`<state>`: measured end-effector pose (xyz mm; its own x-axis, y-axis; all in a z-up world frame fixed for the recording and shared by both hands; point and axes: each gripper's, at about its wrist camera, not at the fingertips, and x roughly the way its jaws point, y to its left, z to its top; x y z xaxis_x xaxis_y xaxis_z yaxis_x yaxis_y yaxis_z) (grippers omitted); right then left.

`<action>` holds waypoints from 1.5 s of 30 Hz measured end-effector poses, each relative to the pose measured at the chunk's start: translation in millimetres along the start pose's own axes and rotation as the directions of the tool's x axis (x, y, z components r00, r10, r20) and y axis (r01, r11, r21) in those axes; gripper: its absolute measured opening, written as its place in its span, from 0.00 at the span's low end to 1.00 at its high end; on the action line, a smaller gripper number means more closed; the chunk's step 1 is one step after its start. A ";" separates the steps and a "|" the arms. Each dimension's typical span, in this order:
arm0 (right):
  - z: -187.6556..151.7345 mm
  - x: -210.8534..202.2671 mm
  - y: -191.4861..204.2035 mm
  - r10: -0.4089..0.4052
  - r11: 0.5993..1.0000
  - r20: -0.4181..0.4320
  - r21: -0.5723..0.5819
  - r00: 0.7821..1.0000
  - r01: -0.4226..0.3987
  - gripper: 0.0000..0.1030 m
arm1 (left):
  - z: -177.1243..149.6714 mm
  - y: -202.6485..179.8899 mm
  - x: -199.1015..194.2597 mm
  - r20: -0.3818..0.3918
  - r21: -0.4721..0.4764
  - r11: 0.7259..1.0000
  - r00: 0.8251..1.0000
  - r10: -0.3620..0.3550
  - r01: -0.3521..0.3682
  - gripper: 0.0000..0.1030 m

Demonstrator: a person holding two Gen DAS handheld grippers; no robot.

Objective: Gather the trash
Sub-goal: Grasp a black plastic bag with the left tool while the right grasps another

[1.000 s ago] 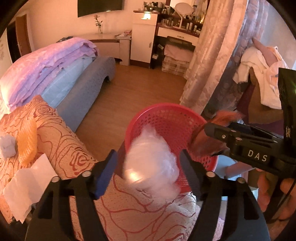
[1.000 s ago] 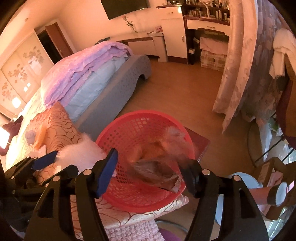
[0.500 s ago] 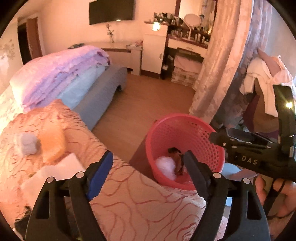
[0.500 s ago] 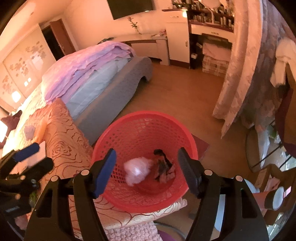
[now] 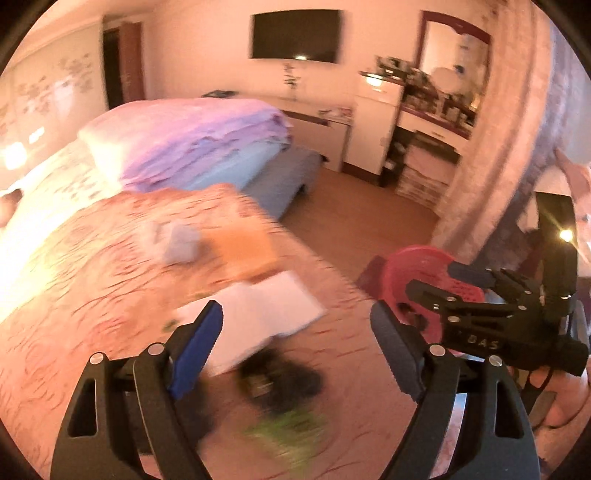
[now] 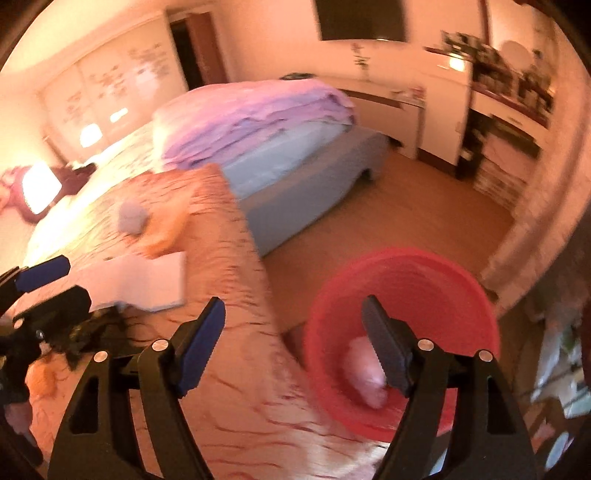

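A red plastic basket (image 6: 406,288) stands on the floor beside the bed and holds a white crumpled wad (image 6: 364,363); it also shows in the left wrist view (image 5: 413,266). On the orange patterned bedspread (image 5: 92,295) lie a white paper sheet (image 5: 266,306), a dark wrapper (image 5: 280,380), a green scrap (image 5: 288,432), a grey wad (image 5: 181,243) and an orange piece (image 5: 240,247). My left gripper (image 5: 295,332) is open and empty above the sheet and wrapper. My right gripper (image 6: 293,332) is open and empty, over the bed's edge by the basket.
Folded purple and blue quilts (image 5: 199,140) lie on a grey bench (image 6: 314,184) farther back. Wooden floor (image 6: 406,221) lies beyond the basket. A curtain (image 5: 491,147) hangs on the right, with a dresser (image 5: 376,125) and a wall television (image 5: 295,35) behind.
Both grippers have swung left, away from the basket and back over the bed. The basket has moved to the right in both views. The frames are now motion-blurred.
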<state>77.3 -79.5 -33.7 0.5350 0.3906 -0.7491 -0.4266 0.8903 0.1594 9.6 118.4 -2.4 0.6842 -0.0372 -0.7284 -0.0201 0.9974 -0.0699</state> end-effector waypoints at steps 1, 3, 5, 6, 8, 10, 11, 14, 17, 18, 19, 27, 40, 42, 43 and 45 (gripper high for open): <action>1.3 1.0 7.2 0.013 1.000 -0.001 -0.017 1.000 -0.013 0.72 | -2.8 11.9 -4.3 0.002 -0.021 1.000 1.000 0.022 -0.022 0.77; 3.5 3.4 22.2 0.038 0.998 -0.006 -0.049 0.999 -0.038 0.72 | -8.8 31.0 -12.4 0.004 -0.055 0.997 0.998 0.058 -0.058 0.77; 4.4 5.3 33.9 0.065 0.995 -0.016 -0.071 0.998 -0.066 0.72 | -15.2 49.3 -20.5 0.006 -0.084 0.992 0.996 0.090 -0.090 0.77; 4.7 6.3 39.9 0.080 0.993 -0.021 -0.081 0.997 -0.081 0.72 | -19.8 62.1 -26.1 0.005 -0.106 0.988 0.994 0.111 -0.110 0.77; 4.1 6.8 50.2 0.098 0.990 -0.031 -0.097 0.995 -0.100 0.72 | -26.1 74.6 -32.7 0.001 -0.129 0.983 0.991 0.133 -0.132 0.77; 6.1 7.9 60.1 0.115 0.987 -0.041 -0.112 0.993 -0.119 0.72 | -35.0 89.3 -38.9 -0.009 -0.154 0.976 0.988 0.156 -0.156 0.77; 5.8 7.4 63.0 0.120 0.985 -0.043 -0.118 0.992 -0.125 0.72 | -38.3 94.8 -41.0 -0.014 -0.164 0.973 0.987 0.160 -0.160 0.77; 7.3 7.4 72.8 0.136 0.980 -0.049 -0.137 0.990 -0.142 0.72 | -49.2 107.3 -43.7 -0.034 -0.199 0.967 0.988 0.153 -0.157 0.77; 7.2 6.5 79.0 0.137 0.976 -0.052 -0.160 0.989 -0.144 0.72 | -55.7 107.2 -42.1 -0.045 -0.206 0.969 0.991 0.130 -0.136 0.77; 7.7 6.1 79.9 0.137 0.976 -0.054 -0.165 0.989 -0.144 0.72 | -57.1 105.7 -40.7 -0.047 -0.202 0.970 0.991 0.126 -0.133 0.77; 8.5 5.9 80.1 0.136 0.975 -0.055 -0.168 0.989 -0.143 0.72 | -57.7 103.5 -38.4 -0.046 -0.201 0.971 0.991 0.124 -0.131 0.77; 8.5 5.9 74.3 0.115 0.980 -0.067 -0.152 0.991 -0.125 0.72 | -57.5 82.9 -13.1 -0.077 -0.148 0.986 0.995 0.061 -0.072 0.66; 0.7 5.7 84.6 0.158 0.971 -0.088 -0.168 0.984 -0.171 0.72 | -64.1 87.0 -9.0 -0.085 -0.177 0.982 0.995 0.049 -0.064 0.38; 0.1 4.4 88.2 0.167 0.968 -0.090 -0.176 0.982 -0.181 0.72 | -63.5 90.3 -15.8 -0.073 -0.186 0.980 0.996 0.059 -0.072 0.38; -0.3 3.8 89.6 0.172 0.966 -0.092 -0.179 0.981 -0.186 0.72 | -62.9 92.6 -20.5 -0.061 -0.193 0.978 0.996 0.066 -0.076 0.38; -1.2 2.2 93.8 0.187 0.961 -0.095 -0.188 0.978 -0.202 0.72 | -61.2 96.6 -29.2 -0.041 -0.203 0.976 0.996 0.076 -0.083 0.38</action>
<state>37.6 4.5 -21.2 0.3742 0.5262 -0.7636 -0.6555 0.7325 0.1835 -57.0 212.0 -29.6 0.6504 0.0363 -0.7587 -0.2245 0.9634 -0.1464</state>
